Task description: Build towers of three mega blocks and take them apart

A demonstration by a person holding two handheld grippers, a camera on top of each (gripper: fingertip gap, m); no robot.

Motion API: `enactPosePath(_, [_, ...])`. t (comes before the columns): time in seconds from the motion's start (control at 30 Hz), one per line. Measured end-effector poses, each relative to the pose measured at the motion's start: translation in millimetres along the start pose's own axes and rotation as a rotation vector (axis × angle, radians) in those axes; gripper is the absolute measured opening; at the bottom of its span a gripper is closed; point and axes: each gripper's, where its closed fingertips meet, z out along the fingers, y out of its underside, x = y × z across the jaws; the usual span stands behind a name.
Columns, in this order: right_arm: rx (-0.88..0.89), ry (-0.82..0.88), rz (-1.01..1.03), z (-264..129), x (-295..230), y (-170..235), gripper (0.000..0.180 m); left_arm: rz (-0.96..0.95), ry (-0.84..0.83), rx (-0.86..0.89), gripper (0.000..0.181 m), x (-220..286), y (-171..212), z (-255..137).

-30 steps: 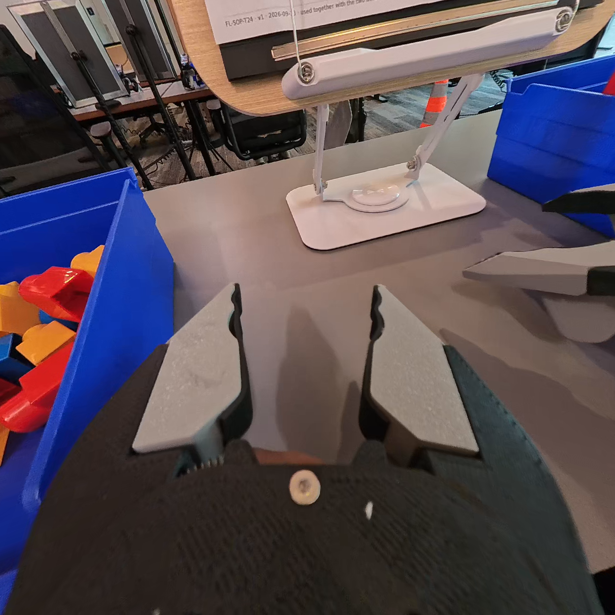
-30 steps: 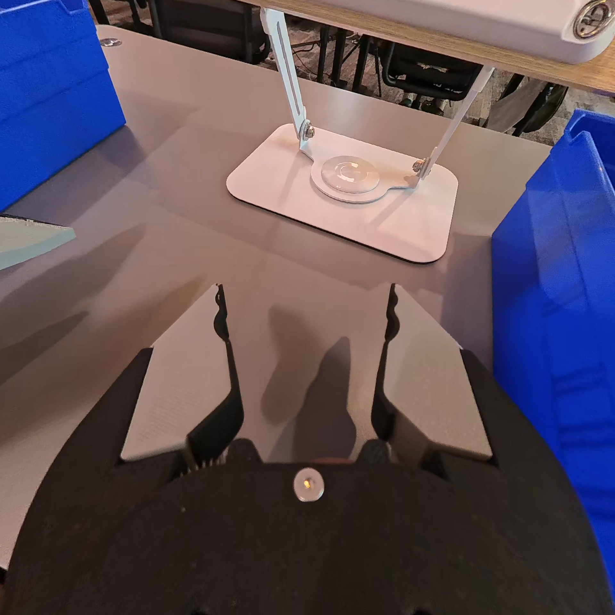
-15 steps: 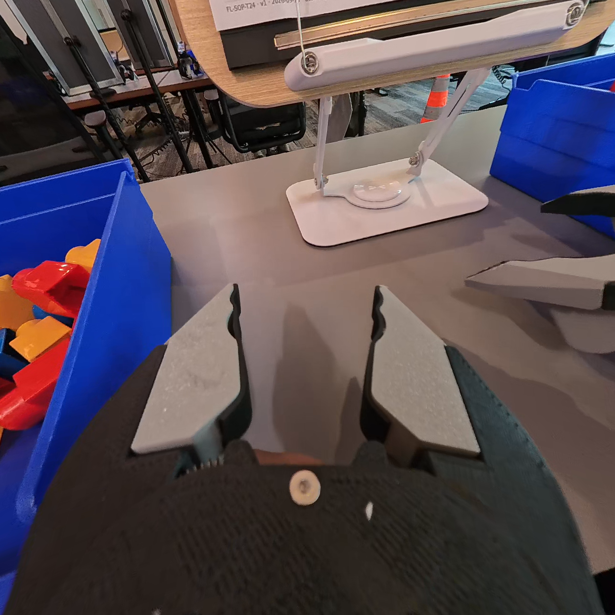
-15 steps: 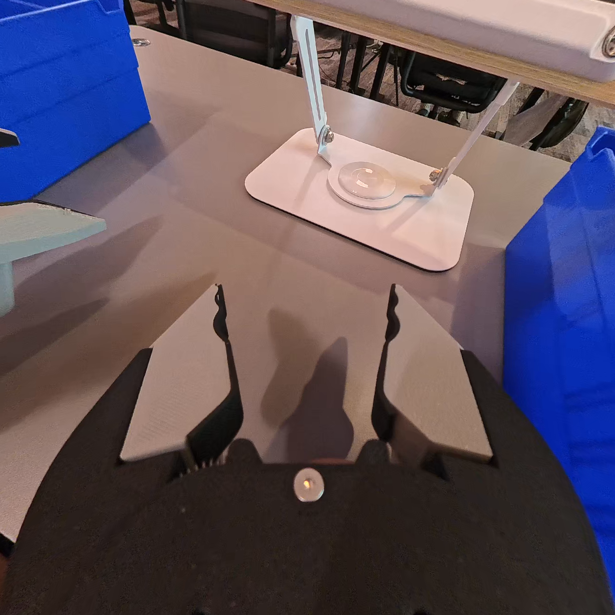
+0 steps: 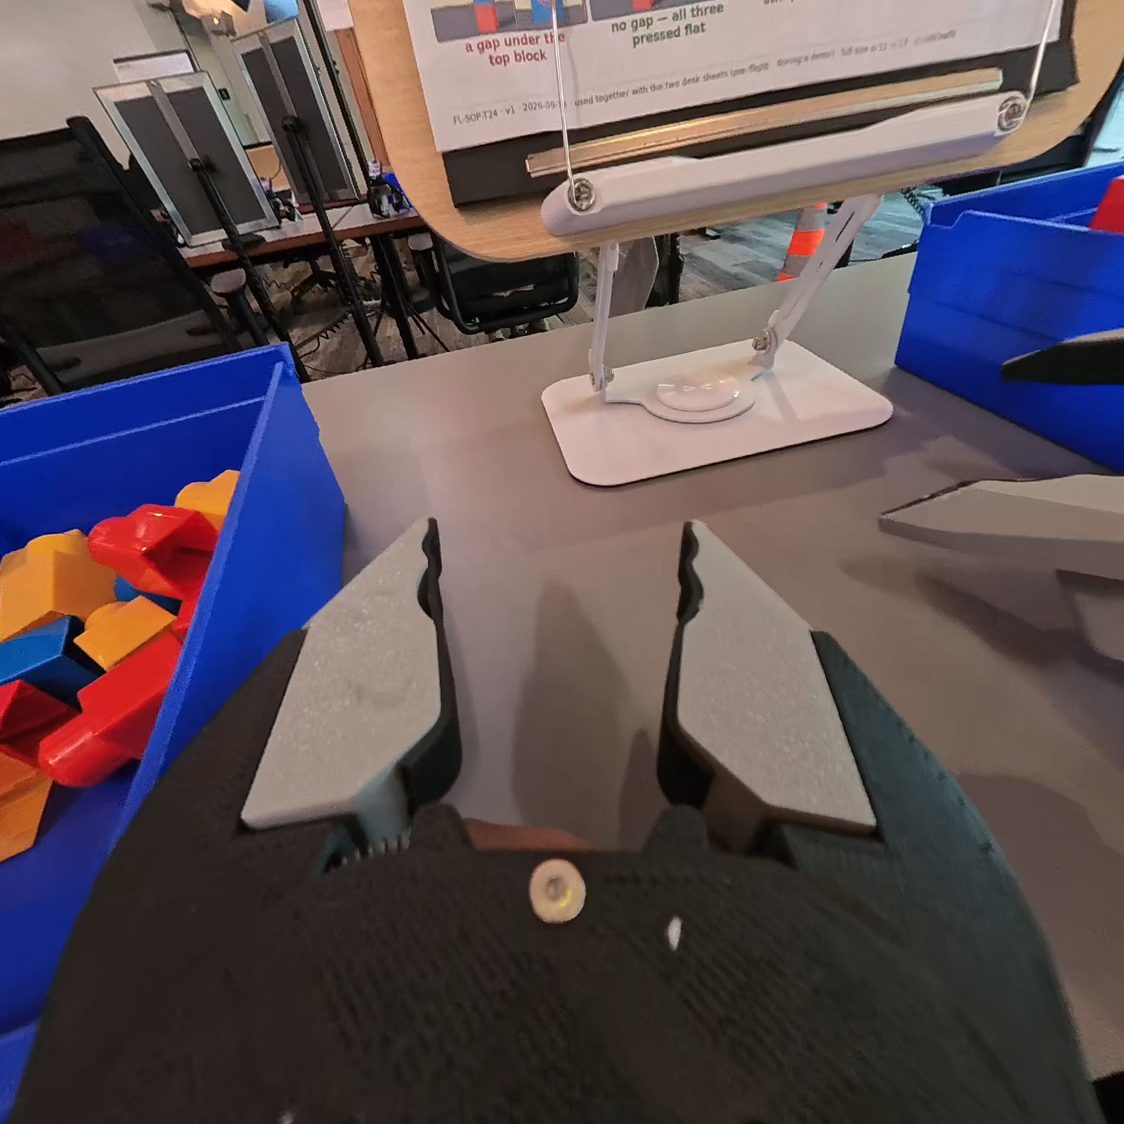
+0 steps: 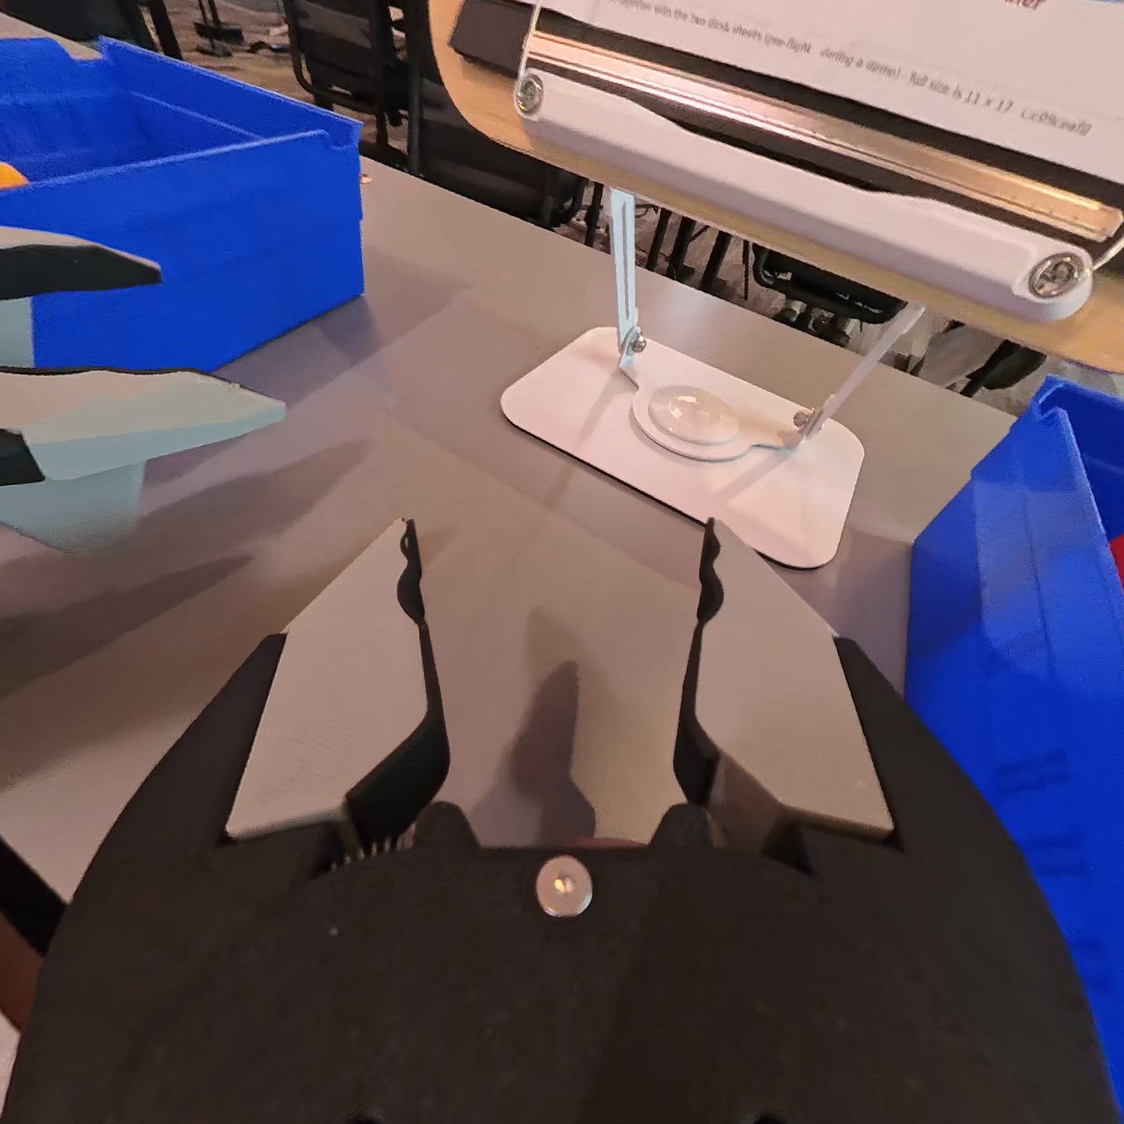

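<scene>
- Left tool point(image 5: 559, 535): jaws spread wide, nothing between them, held over bare grey desk point(image 5: 486, 438) just right of the left blue bin point(image 5: 267, 523).
- Right tool point(image 6: 556, 535): jaws likewise wide apart and empty, over the open desk, with the right blue bin point(image 6: 1009, 638) close on its right.
- Each tool shows at the edge of the other's view; they face the same clear patch of desk and stand apart, not touching.
- Mega blocks point(image 5: 121, 608): a loose heap of red, orange and blue pieces lying in the left bin. A sliver of red shows at the right bin's edge in both views; I cannot tell what it is.
- No block on the desk, no tower standing anywhere in view.
- Beyond the work patch: a white stand base point(image 5: 718, 419) carrying a wooden board with a printed sheet point(image 5: 699, 55) clipped to it.
- Judgement on step: the very start of a build, before the first pick. Nothing is gripped and nothing stacked.
- Next move, as I read it: the left tool is nearest the heap, so it would swing left over the bin wall, drop onto one block lying clear of its neighbours, and close across its flat sides.
- Care needed: the pieces are jumbled and tilted, so a grip could catch two at once or seize a block askew.
</scene>
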Motion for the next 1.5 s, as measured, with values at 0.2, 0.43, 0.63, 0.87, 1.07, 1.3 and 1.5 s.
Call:
enactPosePath(0.2, [0.039,-0.036,-0.016,-6.7,-7.3,-9.6,0.09,-0.008,-0.003,0.065,0.076,-1.8,-14.7,-11.3])
enactPosePath(0.43, [0.043,-0.06,-0.04,-8.0,-15.0,-11.6,0.087,-0.021,0.007,0.083,0.075,-4.9,-19.6,-20.5])
enactPosePath(0.63, [0.047,-0.08,-0.035,-7.6,-16.7,-13.1,0.083,-0.069,0.068,0.094,0.075,-9.6,-27.9,-46.5])
enactPosePath(0.87, [0.061,-0.108,-0.037,-10.2,-23.0,-17.7,0.082,-0.019,-0.026,0.168,0.069,-82.6,-99.7,-98.0])
enactPosePath(1.07, [0.078,-0.131,-0.045,-13.6,-31.1,-22.8,0.082,-0.026,-0.156,-0.106,0.074,-182.2,-83.8,-81.6])
enactPosePath(1.3, [0.1,-0.147,-0.059,-18.0,-37.1,-29.6,0.082,-0.083,-0.274,-0.46,0.074,-228.7,6.5,-42.6])
enactPosePath(1.5, [0.101,-0.157,-0.073,-18.8,-39.3,-30.2,0.082,-0.273,-0.312,-0.576,0.069,-239.7,54.6,-24.5])
